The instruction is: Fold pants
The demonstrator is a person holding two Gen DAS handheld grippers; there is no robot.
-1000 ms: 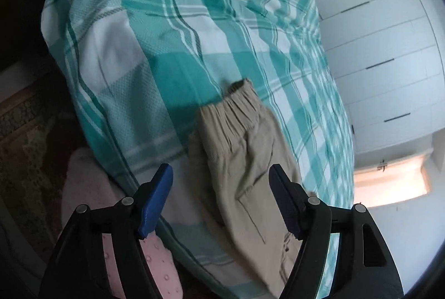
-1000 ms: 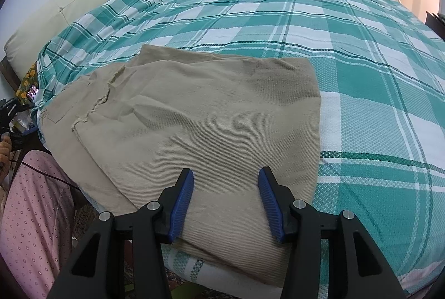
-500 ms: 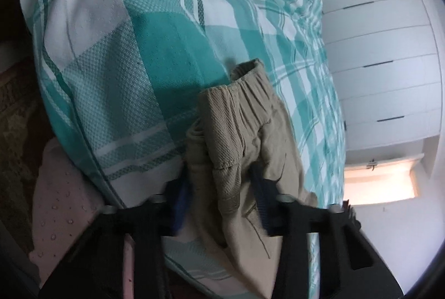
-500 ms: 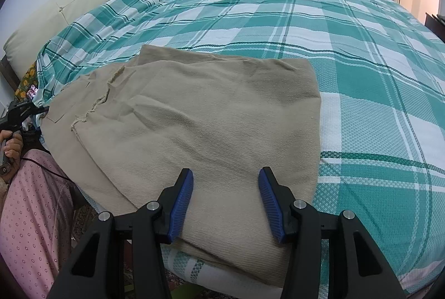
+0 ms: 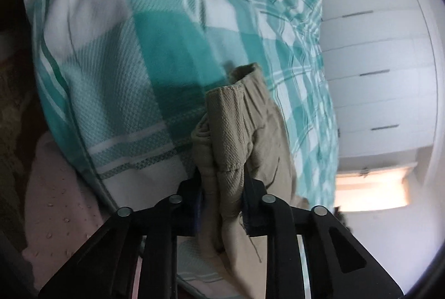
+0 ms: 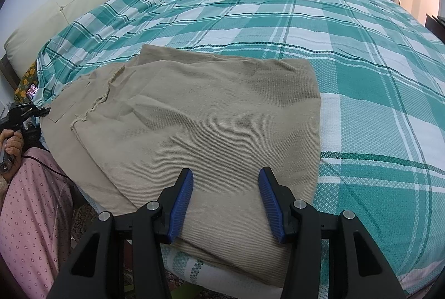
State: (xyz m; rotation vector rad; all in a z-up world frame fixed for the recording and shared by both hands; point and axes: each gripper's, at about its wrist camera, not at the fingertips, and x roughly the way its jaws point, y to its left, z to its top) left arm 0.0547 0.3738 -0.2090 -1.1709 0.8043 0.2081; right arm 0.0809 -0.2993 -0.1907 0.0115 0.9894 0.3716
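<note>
Left tool [image 5: 222, 201] clamped on pants [image 6: 200, 126] waistband at bed [image 6: 361, 54] edge, right tool [image 6: 225, 201] spread wide, holding nothing

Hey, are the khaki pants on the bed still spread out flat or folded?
Folded. The khaki pants lie doubled in layers on the plaid bedspread, and the left gripper pinches the waistband end.

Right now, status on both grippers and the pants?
Left gripper shut on pants waistband. Right gripper open, hovering over folded leg end. Pants lie on plaid bedspread; nothing in the way.
</note>
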